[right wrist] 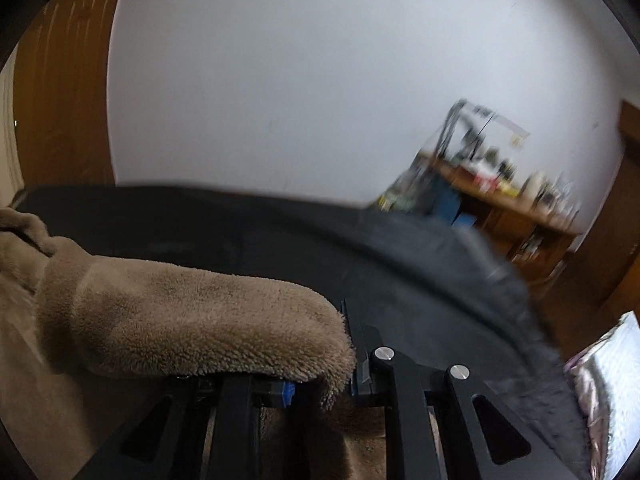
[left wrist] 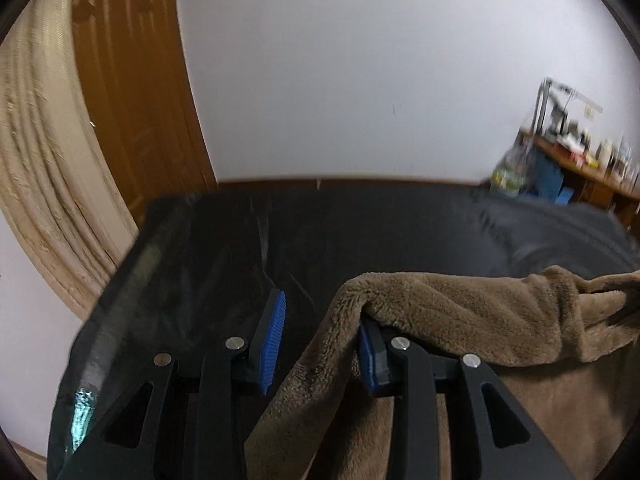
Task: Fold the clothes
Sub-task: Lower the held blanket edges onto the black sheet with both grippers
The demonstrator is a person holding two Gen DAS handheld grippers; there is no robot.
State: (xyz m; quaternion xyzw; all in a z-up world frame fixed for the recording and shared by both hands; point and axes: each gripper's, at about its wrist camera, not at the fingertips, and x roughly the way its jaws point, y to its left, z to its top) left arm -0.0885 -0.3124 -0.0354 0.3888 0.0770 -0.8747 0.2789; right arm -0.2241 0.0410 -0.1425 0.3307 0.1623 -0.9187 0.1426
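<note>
Spanning a dark table [left wrist: 360,216], the brown fleece garment [left wrist: 460,312] hangs lifted between both grippers, probably mid-fold. Left gripper [left wrist: 320,344] stands wide open, fleece draped over its 3 o'clock finger, not pinched. Right gripper [right wrist: 320,372]: fabric hides the gap, so I cannot tell. Next, carry both edges across evenly. No containers show.

Left hand-held gripper [left wrist: 320,344], lower centre of frame: jaws spread wide. Right hand-held gripper [right wrist: 320,376], lower centre: jaws narrowly parted, left finger largely covered.
</note>
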